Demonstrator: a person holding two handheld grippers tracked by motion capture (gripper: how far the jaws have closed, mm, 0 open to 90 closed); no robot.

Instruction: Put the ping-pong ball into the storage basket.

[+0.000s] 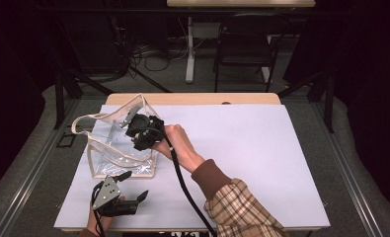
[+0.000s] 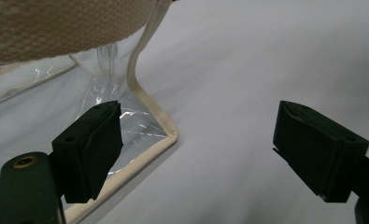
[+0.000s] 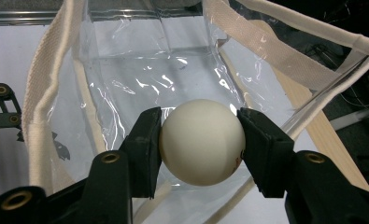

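Right gripper fingers clamped together; left gripper fingers spread wide.

white table top, dark chair, floor cables

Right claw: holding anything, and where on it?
Yes: the right claw grips a white ball by its two opposite sides, over the open clear bag.

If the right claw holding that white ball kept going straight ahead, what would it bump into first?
Probably the clear floor of the transparent bag. The right claw, shut on the white ball, points into the bag's open mouth, with nothing between; depth is hard to judge.
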